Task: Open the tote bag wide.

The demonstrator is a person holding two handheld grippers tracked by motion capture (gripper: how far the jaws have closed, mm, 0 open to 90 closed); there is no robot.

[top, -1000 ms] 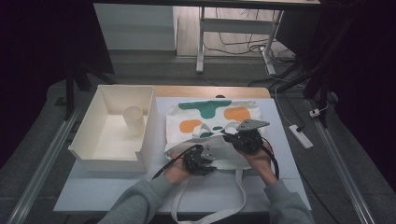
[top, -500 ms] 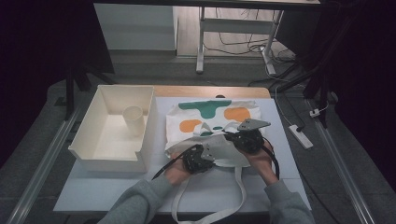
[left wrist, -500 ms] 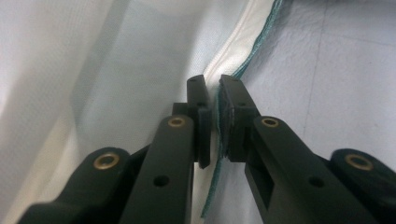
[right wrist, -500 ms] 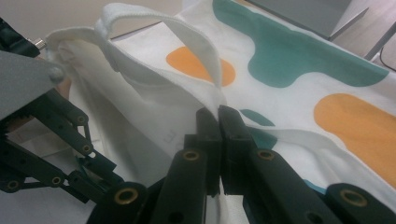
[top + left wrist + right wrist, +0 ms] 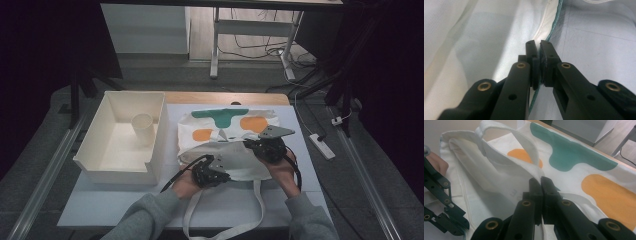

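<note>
A white tote bag (image 5: 227, 127) with green and orange shapes lies flat on the table, its straps (image 5: 260, 205) trailing toward the near edge. My left gripper (image 5: 216, 170) sits at the bag's near left corner. Its jaws have just been closing, and in the left gripper view it (image 5: 539, 46) is shut on the teal-stitched hem (image 5: 554, 27). My right gripper (image 5: 257, 146) rests on the bag's right side. In the right gripper view it (image 5: 540, 181) is shut on a fold of white cloth by the bag's mouth, below a handle loop (image 5: 524, 142).
A white open box (image 5: 95, 165) stands left of the bag with a paper cup (image 5: 142, 127) inside. The pale table top (image 5: 125, 205) ends close to the person's sleeves. A power strip (image 5: 322, 146) lies on the floor at the right.
</note>
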